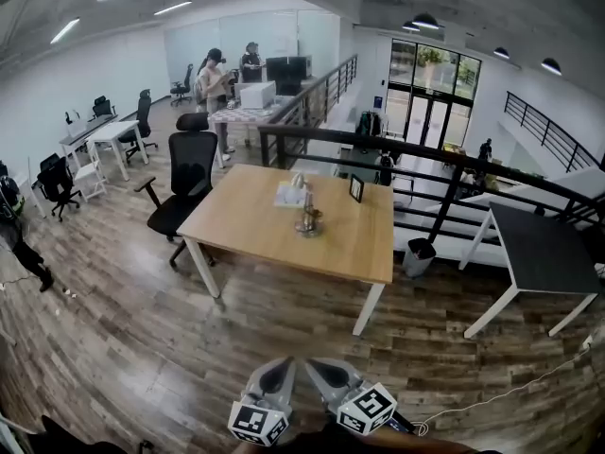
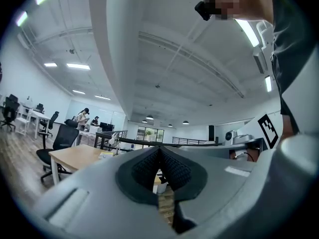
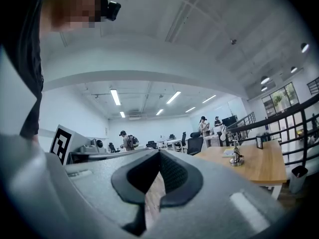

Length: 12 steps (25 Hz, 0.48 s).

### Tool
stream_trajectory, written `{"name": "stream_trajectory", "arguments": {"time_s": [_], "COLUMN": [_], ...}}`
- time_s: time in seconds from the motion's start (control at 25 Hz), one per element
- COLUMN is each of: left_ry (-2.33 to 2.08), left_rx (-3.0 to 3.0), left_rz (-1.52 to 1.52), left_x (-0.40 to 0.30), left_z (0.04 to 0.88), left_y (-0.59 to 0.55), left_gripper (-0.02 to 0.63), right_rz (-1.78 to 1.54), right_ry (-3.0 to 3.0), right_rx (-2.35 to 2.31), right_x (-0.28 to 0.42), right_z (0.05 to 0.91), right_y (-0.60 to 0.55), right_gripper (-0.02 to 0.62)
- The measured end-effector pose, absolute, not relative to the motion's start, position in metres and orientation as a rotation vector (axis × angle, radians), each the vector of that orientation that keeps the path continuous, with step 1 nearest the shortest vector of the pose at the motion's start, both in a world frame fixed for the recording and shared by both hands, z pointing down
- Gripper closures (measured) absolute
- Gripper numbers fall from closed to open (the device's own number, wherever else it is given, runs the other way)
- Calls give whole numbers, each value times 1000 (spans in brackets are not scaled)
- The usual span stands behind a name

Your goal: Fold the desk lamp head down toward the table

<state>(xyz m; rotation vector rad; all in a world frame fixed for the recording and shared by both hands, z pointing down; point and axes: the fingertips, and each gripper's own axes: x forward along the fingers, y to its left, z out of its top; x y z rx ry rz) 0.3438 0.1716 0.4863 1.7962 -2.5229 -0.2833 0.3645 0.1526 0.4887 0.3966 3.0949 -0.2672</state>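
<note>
Flagging risks while nothing is touching the lamp yet. Left gripper and right gripper are sitting side by side at the near edge of the head view, pointing level, each with its jaws pressed together on nothing. The desk lamp is standing near the middle of the wooden table, well apart from both grippers, with a white box just beside it on the far-left side and a small dark frame further right toward the far edge. Main risk I'm seeing: arriving with the jaws closed and shoving the head instead of pinching it, so the lamp is sliding or tipping rather than folding. It's looking small and light, so the base is probably needing the other gripper bracing it. A wide swing is also risking clipping the box or frame. Hinge detail is too small to read from here. A white cable is lying on the floor at near right, so it's posing a snag hazard on the walk in.
</note>
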Motion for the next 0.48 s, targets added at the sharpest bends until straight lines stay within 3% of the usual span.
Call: {"name": "stream_trajectory", "arguments": {"time_s": [0.48], "left_ry": [-2535], "left_rx": [1729], "left_rz": [-303], "left_x": [308], "left_z": [495], "left_y": [126], "left_gripper": [605], "right_rz": [-319], "right_ry": [3092], "right_rx": [473], "right_x": [331], "right_z": [496], "right_y": [109], "right_gripper": [594]}}
